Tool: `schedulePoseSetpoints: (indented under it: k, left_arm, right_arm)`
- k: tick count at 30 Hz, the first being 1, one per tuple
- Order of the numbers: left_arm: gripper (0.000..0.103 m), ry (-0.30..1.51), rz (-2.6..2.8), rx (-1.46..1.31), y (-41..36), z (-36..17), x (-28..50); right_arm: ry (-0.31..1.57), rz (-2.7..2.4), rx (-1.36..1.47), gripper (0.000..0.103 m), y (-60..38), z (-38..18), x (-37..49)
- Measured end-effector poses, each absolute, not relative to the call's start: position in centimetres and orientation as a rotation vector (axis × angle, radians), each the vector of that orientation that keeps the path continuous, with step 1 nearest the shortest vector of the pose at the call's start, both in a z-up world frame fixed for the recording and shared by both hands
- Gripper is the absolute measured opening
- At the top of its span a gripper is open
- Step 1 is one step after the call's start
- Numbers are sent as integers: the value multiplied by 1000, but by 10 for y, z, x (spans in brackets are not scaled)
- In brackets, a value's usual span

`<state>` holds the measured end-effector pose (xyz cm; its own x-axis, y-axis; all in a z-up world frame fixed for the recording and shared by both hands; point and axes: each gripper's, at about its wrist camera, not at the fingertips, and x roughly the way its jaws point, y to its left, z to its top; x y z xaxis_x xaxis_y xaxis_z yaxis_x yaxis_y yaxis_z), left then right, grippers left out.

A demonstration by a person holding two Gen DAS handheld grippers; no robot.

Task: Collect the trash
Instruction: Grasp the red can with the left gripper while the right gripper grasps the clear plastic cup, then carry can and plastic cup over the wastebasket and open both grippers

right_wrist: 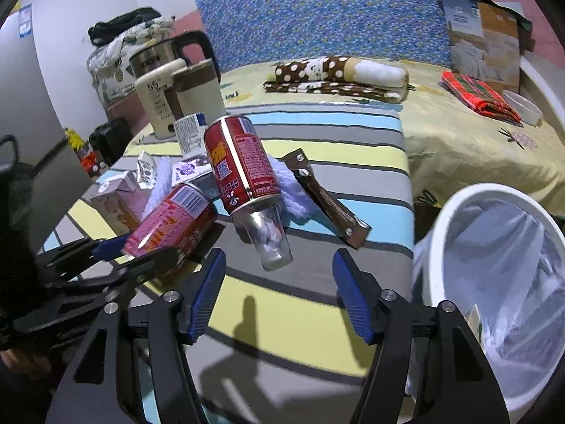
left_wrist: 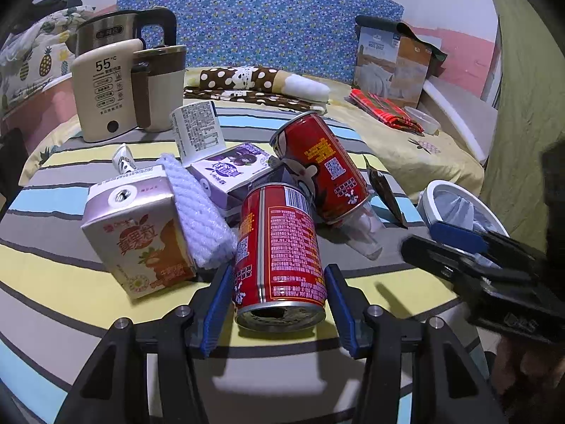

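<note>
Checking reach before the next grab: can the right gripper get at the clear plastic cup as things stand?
Probably yes. The right gripper is open, the clear plastic cup lies just ahead of its jaws, and only bare striped cloth lies between.

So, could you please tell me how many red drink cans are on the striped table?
2. One can lies between the left gripper's jaws; the other can leans behind it on a clear cup. More may be hidden.

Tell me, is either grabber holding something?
Not yet. The left gripper has its jaws open around the near red can, by its lower end, with small gaps showing. The right gripper is empty.
</note>
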<state>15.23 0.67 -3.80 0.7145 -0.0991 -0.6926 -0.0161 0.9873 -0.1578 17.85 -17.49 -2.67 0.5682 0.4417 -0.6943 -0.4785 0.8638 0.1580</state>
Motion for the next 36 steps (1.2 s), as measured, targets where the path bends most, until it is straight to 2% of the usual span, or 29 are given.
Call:
schedulePoseSetpoints:
  k: [4, 10, 12, 13, 36]
  left_arm:
    - [53, 772, -48, -161, 11, -38, 149]
    - [53, 770, -50, -172, 17, -38, 148]
    - [53, 770, -50, -170, 17, -38, 148]
    - [53, 770, -50, -170, 18, -38, 148]
    - [53, 740, -97, -138, -8, -23, 114]
  right_arm:
    - [828, 552, -83, 60, -164, -33, 189]
    - [867, 578, -104, 47, -156, -37, 197]
    - [878, 576, -107, 37, -157, -38, 199]
    - [876, 575, -106, 35, -157, -37, 198]
    - [856, 537, 6, 31, -188, -23, 149]
